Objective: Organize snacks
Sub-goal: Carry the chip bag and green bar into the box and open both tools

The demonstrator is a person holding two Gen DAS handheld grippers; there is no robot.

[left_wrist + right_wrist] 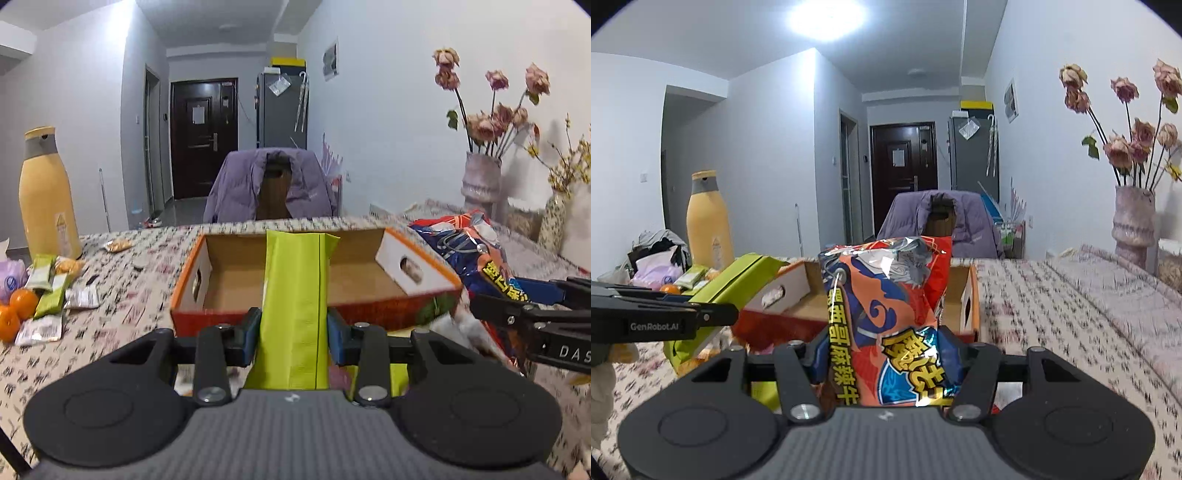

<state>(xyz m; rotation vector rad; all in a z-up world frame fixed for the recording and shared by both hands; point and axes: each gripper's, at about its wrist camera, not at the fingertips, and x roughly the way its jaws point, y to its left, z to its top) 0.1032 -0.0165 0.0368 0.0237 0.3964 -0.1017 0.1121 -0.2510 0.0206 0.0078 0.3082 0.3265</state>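
My left gripper point(294, 334) is shut on a lime-green snack pack point(295, 295), held upright just in front of an open cardboard box point(236, 273) with orange rims. My right gripper point(886, 354) is shut on an orange and blue chip bag point(886, 317), held above the table in front of the same box point(798, 284). In the left wrist view the chip bag point(476, 247) and right gripper point(517, 299) are at the right of the box. In the right wrist view the green pack point(727, 291) and left gripper point(713, 315) are at the left. The box inside looks empty.
A patterned tablecloth point(122, 306) covers the table. At its left lie small green and white snack packs point(51, 291), oranges point(14, 310) and a tall yellow bottle point(46, 195). Vases of dried flowers point(480, 177) stand at the right. A chair with a purple jacket point(273, 184) is behind.
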